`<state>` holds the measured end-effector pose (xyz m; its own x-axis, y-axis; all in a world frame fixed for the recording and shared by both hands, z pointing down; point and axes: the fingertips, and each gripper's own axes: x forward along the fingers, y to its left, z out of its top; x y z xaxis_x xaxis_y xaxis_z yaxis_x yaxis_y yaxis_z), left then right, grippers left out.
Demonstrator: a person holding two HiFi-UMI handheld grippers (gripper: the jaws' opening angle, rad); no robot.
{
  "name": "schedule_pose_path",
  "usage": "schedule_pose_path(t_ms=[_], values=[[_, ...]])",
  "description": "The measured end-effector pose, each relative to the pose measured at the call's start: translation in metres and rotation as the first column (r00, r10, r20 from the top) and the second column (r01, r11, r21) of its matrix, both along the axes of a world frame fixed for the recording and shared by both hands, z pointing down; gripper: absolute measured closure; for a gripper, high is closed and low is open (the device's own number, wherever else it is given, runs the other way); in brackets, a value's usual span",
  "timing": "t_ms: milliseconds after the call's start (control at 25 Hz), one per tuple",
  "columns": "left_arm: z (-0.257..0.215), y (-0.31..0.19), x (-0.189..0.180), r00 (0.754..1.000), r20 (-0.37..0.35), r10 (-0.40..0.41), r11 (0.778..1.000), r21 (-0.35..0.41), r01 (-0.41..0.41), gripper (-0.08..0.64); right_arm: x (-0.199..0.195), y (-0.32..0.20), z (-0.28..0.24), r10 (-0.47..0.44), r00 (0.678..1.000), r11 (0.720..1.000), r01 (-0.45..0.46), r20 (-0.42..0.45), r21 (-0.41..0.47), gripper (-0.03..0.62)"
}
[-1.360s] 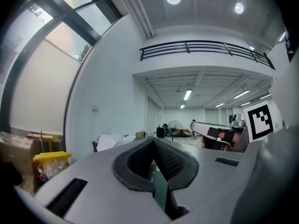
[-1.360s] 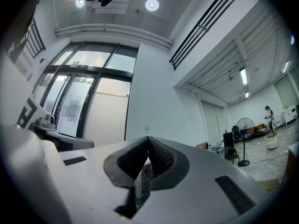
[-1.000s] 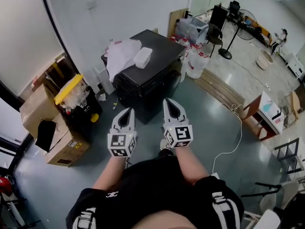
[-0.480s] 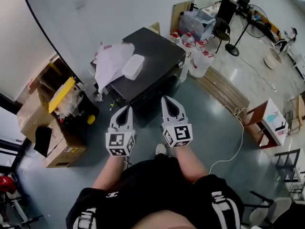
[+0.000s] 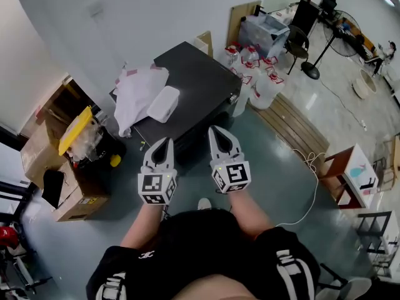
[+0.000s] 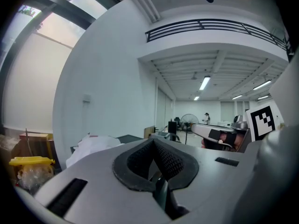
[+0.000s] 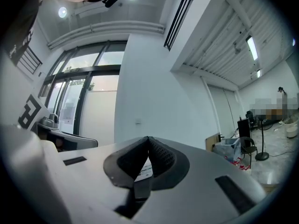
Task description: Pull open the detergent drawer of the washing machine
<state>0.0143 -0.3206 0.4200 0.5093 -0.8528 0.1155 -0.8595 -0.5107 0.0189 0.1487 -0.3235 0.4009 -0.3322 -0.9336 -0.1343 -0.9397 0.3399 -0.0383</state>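
Washing machine (image 5: 194,83): we take it to be the dark cabinet ahead, with a cloth (image 5: 134,92) and white box (image 5: 162,104) on top. Its detergent drawer isn't visible from above. Left gripper (image 5: 164,144) and right gripper (image 5: 218,132) are both closed, empty, short of it. We're at the approach step. Next: face the front, find the drawer, open one gripper, grip, pull.

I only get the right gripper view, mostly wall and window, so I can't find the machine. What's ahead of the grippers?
Observer: The head view shows a dark boxy machine by the wall, just ahead of the left gripper and the right gripper.
Operator: Anything on top?
Observer: A crumpled white sheet and a white box lie on the left of its top, as the head view shows it.
Operator: Left jaws?
Observer: Shut, nothing between them, in the left gripper view.
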Motion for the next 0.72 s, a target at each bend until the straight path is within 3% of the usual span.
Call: schedule_pose_path(t_ms=[720], values=[[-0.01,-0.039,-0.032,0.999,0.003,-0.052,0.998,0.031,0.052,0.568,-0.028,-0.043,-0.014,-0.047,0.999,0.998,0.048,-0.025,0.044,0.589]])
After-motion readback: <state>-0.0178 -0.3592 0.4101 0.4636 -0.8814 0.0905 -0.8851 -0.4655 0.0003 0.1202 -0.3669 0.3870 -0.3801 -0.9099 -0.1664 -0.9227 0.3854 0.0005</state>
